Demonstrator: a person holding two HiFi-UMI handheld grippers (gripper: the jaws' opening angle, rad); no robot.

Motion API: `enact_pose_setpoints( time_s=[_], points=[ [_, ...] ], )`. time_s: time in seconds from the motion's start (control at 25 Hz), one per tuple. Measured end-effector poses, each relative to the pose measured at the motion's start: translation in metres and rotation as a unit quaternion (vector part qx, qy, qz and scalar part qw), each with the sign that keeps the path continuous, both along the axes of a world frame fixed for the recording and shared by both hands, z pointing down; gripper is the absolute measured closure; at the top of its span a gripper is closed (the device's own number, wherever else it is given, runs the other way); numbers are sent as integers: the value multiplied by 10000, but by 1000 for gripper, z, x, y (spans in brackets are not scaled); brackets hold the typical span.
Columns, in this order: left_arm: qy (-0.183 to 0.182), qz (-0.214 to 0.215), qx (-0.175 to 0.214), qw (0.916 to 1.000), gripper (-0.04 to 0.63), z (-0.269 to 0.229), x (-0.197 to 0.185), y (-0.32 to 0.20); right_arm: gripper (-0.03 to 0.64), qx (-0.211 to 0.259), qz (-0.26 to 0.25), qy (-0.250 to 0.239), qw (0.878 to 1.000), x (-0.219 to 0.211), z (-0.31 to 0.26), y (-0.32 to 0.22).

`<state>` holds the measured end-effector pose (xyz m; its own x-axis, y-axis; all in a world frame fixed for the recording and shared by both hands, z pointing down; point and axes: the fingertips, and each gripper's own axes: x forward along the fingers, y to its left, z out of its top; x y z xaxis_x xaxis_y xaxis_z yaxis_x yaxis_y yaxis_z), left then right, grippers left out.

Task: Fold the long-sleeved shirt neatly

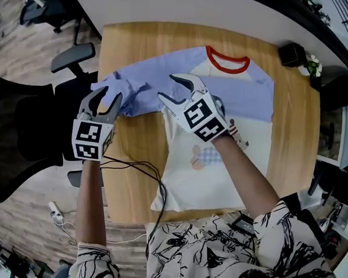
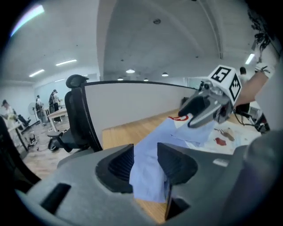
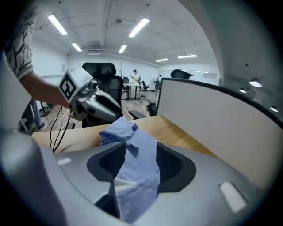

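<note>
A long-sleeved shirt (image 1: 205, 163) lies on the wooden table (image 1: 130, 145), with a cream body, a red collar (image 1: 228, 64) and light blue sleeves. Its left sleeve (image 1: 141, 85) is bunched up across the table's left half. My left gripper (image 1: 108, 97) holds the sleeve's outer end, and blue cloth (image 2: 146, 170) fills the gap between its pads. My right gripper (image 1: 168, 86) grips the same sleeve nearer the shoulder, where blue cloth (image 3: 135, 167) hangs down through its jaws. Each gripper shows in the other's view: the right gripper (image 2: 205, 110) and the left gripper (image 3: 97, 103).
Black office chairs (image 1: 71, 56) stand off the table's left edge. A black cable (image 1: 141, 166) trails across the near left of the table. A small black box (image 1: 292, 54) sits at the far right corner. A white partition (image 2: 132, 103) runs along the far edge.
</note>
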<state>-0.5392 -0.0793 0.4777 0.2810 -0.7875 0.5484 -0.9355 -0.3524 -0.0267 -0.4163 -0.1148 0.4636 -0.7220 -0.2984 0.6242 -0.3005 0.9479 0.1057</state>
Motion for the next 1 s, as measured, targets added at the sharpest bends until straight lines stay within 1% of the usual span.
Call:
enact_pose_setpoints(
  time_s=[0.04, 0.16, 0.24, 0.32, 0.4, 0.44, 0.52, 0.64, 0.72, 0.84, 0.92, 1.0],
  points=[
    [86, -15, 41, 10000, 423, -2, 0, -2, 388, -11, -227, 161, 9996, -17, 11, 2],
    [123, 107, 24, 9999, 425, 0, 2, 4, 423, 28, -795, 693, 9944, -55, 47, 6],
    [260, 101, -28, 9996, 425, 5, 2, 14, 428, 59, -1050, 1074, 9886, -67, 70, 8],
    [373, 77, -46, 9993, 425, 10, -1, 22, 439, 146, -1166, 1354, 9838, -71, 85, 4],
    [436, 49, -48, 9990, 426, 13, -4, 25, 523, 240, -1117, 1399, 9836, -72, 90, -3],
    [460, 38, -47, 9989, 428, 14, -5, 27, 587, 257, -1074, 1356, 9846, -71, 89, -6],
    [482, 46, -34, 9988, 432, 14, -7, 27, 586, 283, -1010, 1202, 9872, -71, 79, -9],
    [434, 165, -32, 9989, 433, 6, -6, 21, 588, 324, -949, 886, 9910, -71, 49, -10],
    [266, 336, -7, 9991, 430, -4, -1, 15, 588, 249, -994, 692, 9923, -74, 28, -6],
    [-260, 697, 132, 9971, 430, -27, 15, 8, 588, 278, -1197, 488, 9912, -82, -2, 4],
    [-728, 941, 248, 9926, 428, -44, 26, 6, 588, 382, -1351, 367, 9894, -86, -21, 12],
    [-1244, 1197, 320, 9845, 428, -57, 32, 6, 588, 517, -1547, 264, 9863, -90, -40, 20]
  ],
)
